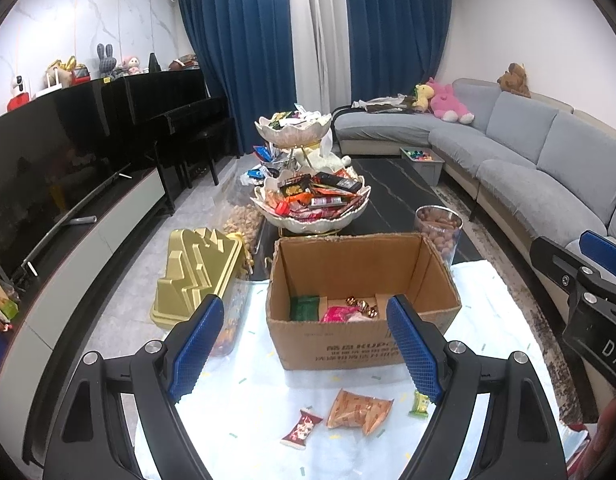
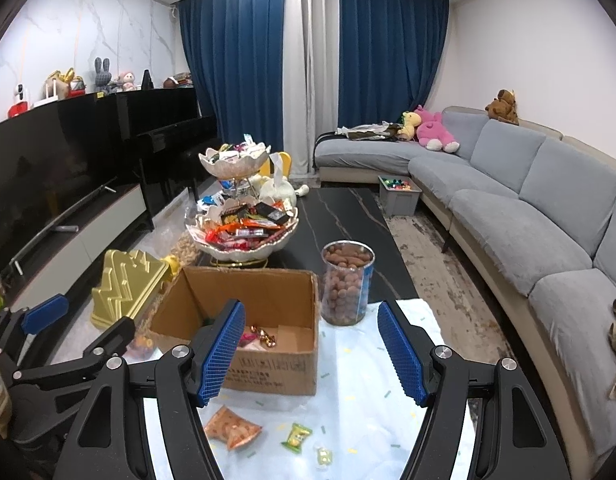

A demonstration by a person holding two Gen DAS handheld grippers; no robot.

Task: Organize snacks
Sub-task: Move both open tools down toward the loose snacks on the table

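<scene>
My left tongs [image 1: 304,344] and right tongs [image 2: 311,352] both hang spread and empty above the cloth [image 1: 244,412]. The loose packets, orange [image 1: 359,411] among them, lie before the cardboard box [image 1: 359,344]; I could skid one off the slippery cloth.

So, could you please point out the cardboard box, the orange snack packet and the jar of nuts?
cardboard box [image 1: 339,346]: left wrist view, front wall.
orange snack packet [image 1: 357,410]: left wrist view, packet's middle.
jar of nuts [image 2: 345,292]: right wrist view, clear side.
</scene>
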